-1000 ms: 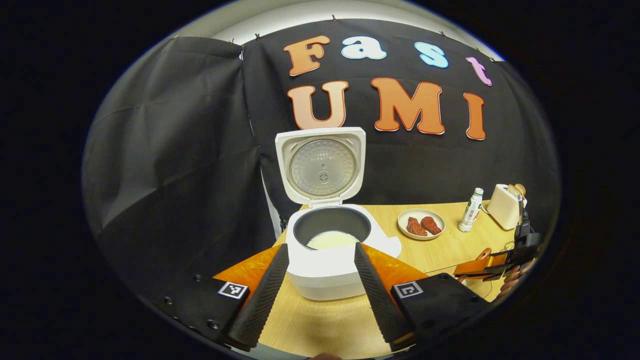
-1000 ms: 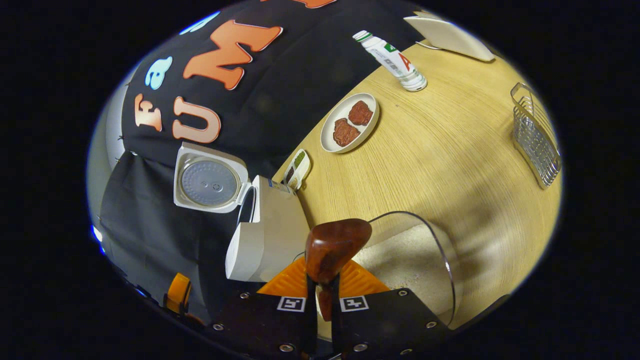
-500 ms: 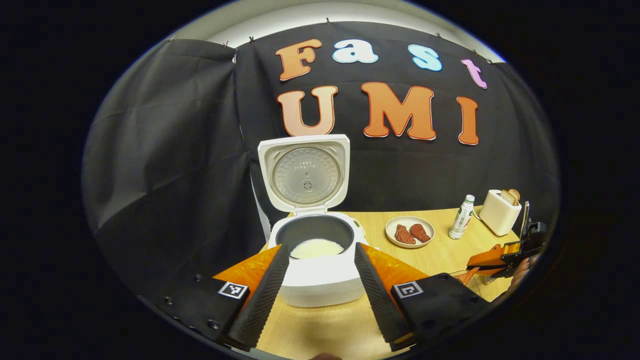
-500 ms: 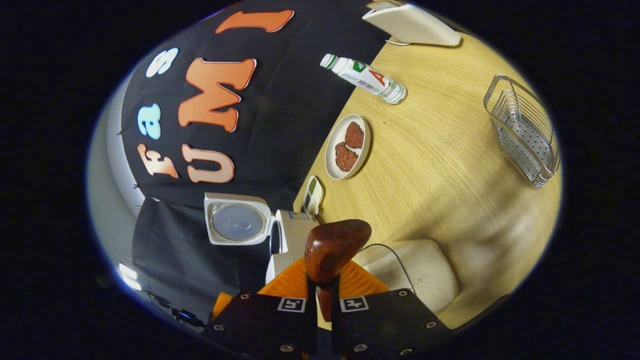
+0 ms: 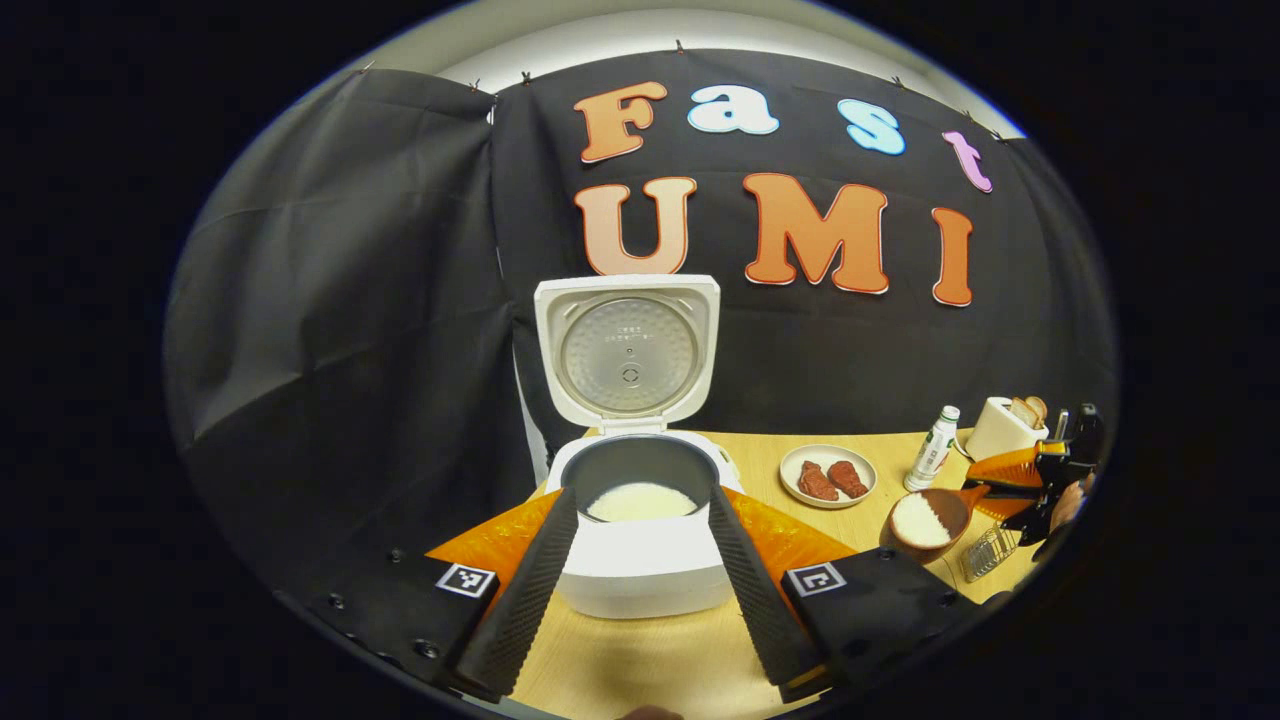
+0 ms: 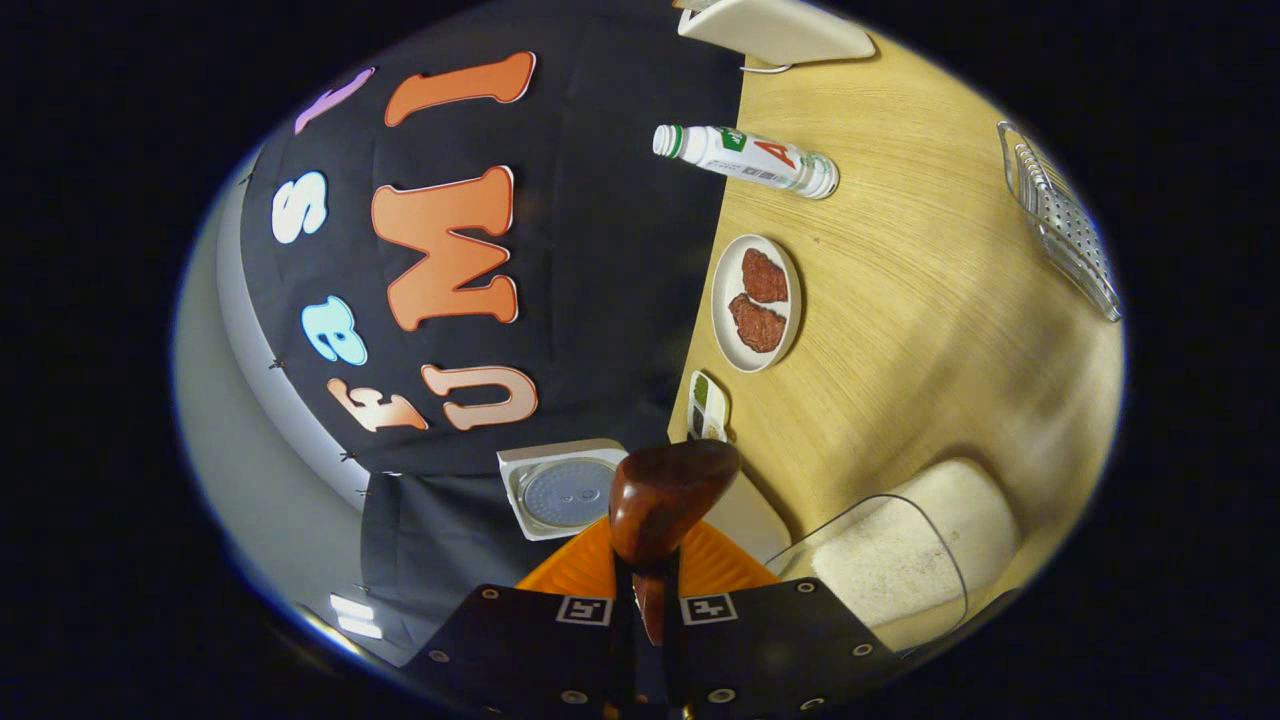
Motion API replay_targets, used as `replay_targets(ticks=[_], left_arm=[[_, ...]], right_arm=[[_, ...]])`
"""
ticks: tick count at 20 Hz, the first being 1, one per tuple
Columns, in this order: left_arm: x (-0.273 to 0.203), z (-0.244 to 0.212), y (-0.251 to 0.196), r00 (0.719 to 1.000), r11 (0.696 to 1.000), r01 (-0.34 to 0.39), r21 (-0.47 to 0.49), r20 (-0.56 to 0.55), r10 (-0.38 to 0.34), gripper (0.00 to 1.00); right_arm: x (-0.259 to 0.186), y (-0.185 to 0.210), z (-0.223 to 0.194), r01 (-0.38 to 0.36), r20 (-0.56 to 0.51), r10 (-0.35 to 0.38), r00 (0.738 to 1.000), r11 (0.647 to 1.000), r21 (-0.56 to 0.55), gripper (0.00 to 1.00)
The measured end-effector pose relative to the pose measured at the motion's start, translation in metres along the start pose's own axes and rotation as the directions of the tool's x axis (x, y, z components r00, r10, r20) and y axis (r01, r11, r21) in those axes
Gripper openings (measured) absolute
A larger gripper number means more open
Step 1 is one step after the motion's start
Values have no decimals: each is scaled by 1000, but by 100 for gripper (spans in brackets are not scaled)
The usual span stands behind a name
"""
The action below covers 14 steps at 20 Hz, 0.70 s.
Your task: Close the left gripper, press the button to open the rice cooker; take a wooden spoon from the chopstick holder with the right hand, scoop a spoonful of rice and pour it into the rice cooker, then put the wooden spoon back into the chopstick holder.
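Note:
The white rice cooker (image 5: 640,560) stands open in the left gripper view, its lid (image 5: 628,350) upright and white rice in the dark pot (image 5: 640,500). My left gripper (image 5: 640,600) hovers just in front of it, open and holding nothing. At the right of that view my right gripper (image 5: 1040,475) holds the wooden spoon (image 5: 925,520), whose bowl is heaped with rice. The right gripper view is rolled sideways: my right gripper (image 6: 648,585) is shut on the spoon's handle, and the spoon's brown bowl (image 6: 665,495) sticks out ahead. The clear rice container (image 6: 900,560) lies beside it. The metal chopstick holder (image 6: 1065,220) stands farther off on the table.
On the wooden table (image 6: 900,330) are a plate with two pieces of meat (image 6: 757,302), a white bottle (image 6: 745,158), a toaster (image 6: 775,25) and a small dish (image 6: 707,405) beside the cooker. The chopstick holder (image 5: 990,550) sits below the spoon in the left gripper view.
The right gripper has rolled and risen, bringing the spoon up out of the rice container with rice in its bowl. The left gripper shifted only slightly and stayed open.

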<state>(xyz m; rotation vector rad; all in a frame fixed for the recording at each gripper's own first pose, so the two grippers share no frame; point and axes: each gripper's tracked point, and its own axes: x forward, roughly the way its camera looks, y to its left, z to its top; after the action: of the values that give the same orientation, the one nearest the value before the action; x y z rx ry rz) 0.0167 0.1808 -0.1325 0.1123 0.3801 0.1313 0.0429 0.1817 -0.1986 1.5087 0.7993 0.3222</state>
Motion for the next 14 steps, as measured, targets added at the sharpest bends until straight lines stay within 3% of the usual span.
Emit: replay_targets(ticks=[8, 14], left_arm=[[-2, 1, 44, 998, 999, -52, -7, 17, 53, 90], [-3, -7, 87, 995, 994, -103, -32, 9, 103, 90]], right_arm=[[77, 76, -42, -95, -60, 95, 994, 995, 10, 11], [148, 106, -73, -61, -73, 56, 996, 996, -64, 11]])
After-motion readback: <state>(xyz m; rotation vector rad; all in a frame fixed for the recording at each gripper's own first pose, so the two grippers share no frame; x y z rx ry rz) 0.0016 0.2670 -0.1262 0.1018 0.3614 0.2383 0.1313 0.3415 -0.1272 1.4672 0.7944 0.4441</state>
